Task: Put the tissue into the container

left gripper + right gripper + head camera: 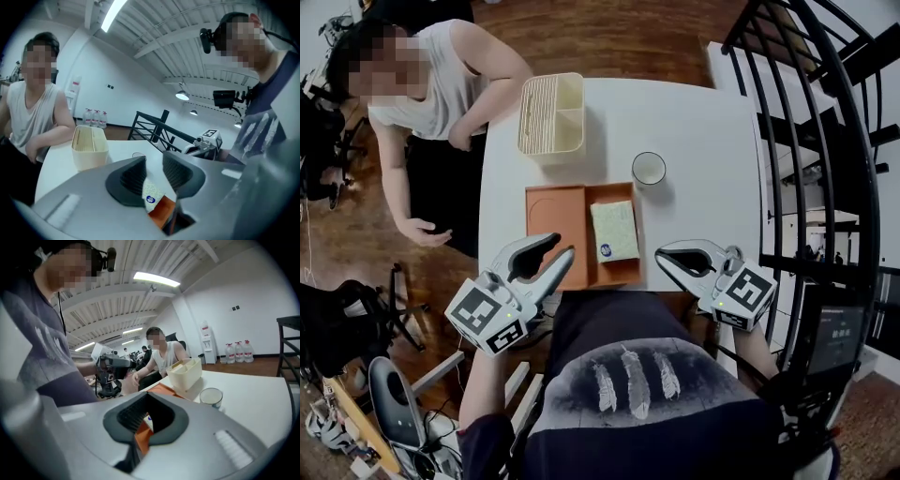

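Note:
A pale green tissue pack (614, 231) (151, 194) lies flat in the right half of an orange tray (555, 225) (165, 214) at the table's near edge. The cream ribbed container (551, 114) (89, 147) (185, 373) stands at the far side, left of centre. My left gripper (561, 251) (153, 160) hovers just off the tray's near left corner; a narrow gap shows between its jaws and nothing is in it. The right gripper (662, 255) (147, 395) sits off the tray's near right corner, tips together, holding nothing. Neither touches the tissue.
A small white cup (649, 168) (211, 397) stands just beyond the tray's far right corner. A seated person (441, 84) leans at the table's far left edge. A black metal railing (806, 141) runs along the right side. My own torso covers the table's near edge.

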Demonstrator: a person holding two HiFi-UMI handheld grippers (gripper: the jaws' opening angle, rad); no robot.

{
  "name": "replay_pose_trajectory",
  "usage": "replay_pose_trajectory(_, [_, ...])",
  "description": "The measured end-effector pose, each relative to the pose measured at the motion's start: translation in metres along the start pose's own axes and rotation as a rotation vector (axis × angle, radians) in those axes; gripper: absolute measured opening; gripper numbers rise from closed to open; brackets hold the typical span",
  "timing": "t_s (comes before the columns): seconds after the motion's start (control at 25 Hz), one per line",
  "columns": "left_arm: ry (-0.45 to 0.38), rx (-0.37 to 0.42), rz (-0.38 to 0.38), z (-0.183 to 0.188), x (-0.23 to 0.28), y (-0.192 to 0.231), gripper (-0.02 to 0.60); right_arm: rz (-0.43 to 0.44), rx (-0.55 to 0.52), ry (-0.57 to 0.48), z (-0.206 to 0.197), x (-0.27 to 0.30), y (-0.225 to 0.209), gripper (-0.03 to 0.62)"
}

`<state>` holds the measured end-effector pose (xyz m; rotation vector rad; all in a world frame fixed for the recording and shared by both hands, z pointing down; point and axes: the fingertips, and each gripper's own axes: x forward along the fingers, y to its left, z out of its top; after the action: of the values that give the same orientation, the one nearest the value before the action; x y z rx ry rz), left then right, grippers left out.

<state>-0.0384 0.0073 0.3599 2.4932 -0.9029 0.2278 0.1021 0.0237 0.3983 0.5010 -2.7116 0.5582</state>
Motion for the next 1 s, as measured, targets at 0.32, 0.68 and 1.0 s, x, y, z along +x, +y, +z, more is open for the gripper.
replay_pose_trajectory(0.32, [0.078,0.065,-0.109,-0.025,-0.003,-0.021,0.014,0.022,0.079,-0.143,0.035,0.005,0.010,0.003])
replay_pose_trajectory(0.68, [0.060,0.156,-0.082,-0.015,0.000,-0.019,0.014,0.032,0.039,-0.170,0.048,0.016,0.021,0.002])
replay_pose_trajectory(1.0, [0.025,0.161,-0.084,-0.001,-0.016,-0.005,0.014,0.058,0.013,-0.163,0.055,0.035,0.040,0.003])
